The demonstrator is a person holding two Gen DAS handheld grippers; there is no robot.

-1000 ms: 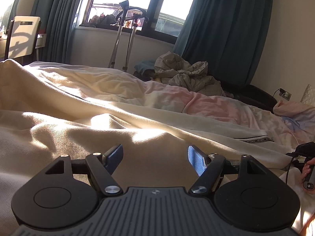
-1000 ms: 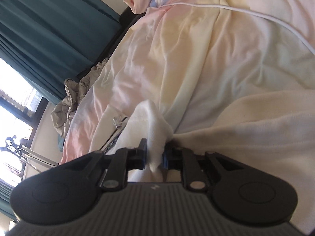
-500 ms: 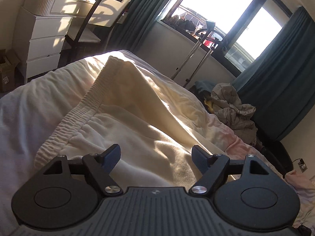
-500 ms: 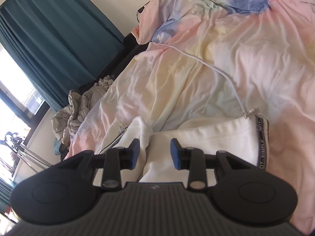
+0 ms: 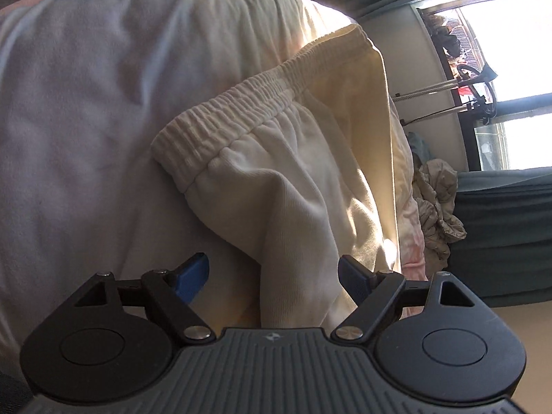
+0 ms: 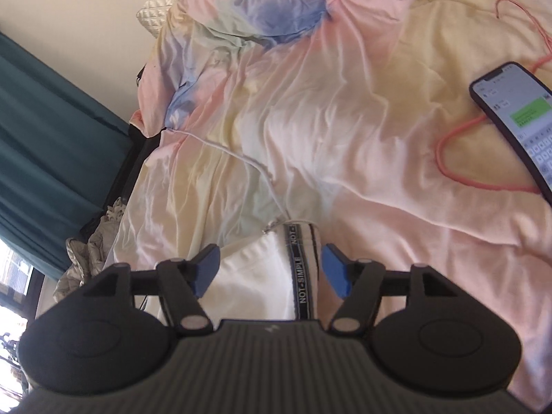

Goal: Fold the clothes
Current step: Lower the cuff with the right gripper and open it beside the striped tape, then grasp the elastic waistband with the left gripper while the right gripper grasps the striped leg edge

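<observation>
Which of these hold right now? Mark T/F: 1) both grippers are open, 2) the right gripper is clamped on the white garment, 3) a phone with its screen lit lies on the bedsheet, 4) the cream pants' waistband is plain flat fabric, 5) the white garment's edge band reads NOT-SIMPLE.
1) True: left gripper and right gripper are both open.
2) False: its jaws stand apart around the white garment, not gripping it.
3) True: phone on the bedsheet.
4) False: the waistband is gathered elastic.
5) True: band.
</observation>
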